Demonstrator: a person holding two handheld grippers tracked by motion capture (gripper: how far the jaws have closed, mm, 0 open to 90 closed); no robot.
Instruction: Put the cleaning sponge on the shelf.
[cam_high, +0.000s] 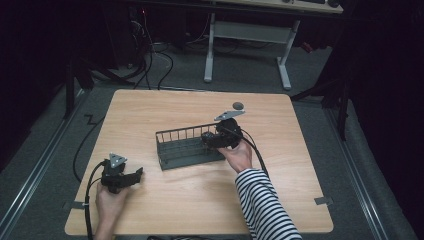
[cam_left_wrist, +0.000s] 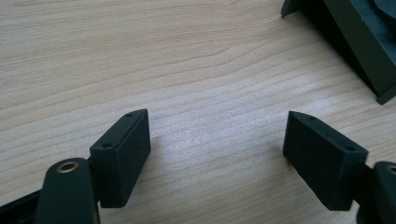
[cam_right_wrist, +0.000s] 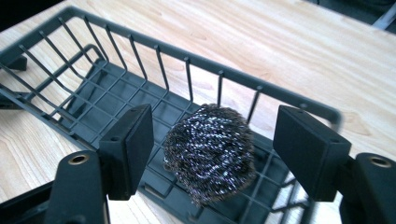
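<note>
Right gripper view: right gripper (cam_right_wrist: 212, 154), jaws apart, straddling steel scourer (cam_right_wrist: 210, 151) resting in rack (cam_right_wrist: 261, 88), seemingly just released; left gripper (cam_high: 122, 176), jaws apart, idling at table's 8 o'clock.

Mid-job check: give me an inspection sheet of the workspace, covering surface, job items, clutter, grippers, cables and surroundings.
Surface: light wooden table, bare wood around the rack.
Job's things: dark grey wire dish rack mid-table; metallic steel-wool scouring ball lying in it.
Clutter: small dark round object near the far edge.
Grippers: left hand-held gripper open over bare wood; right hand-held gripper open, jaws either side of the ball, not touching it.
Cables: black cable trails from the left gripper; another black cable from the right.
Surroundings: grey carpet floor, white-legged desk behind, loose floor cables.
</note>
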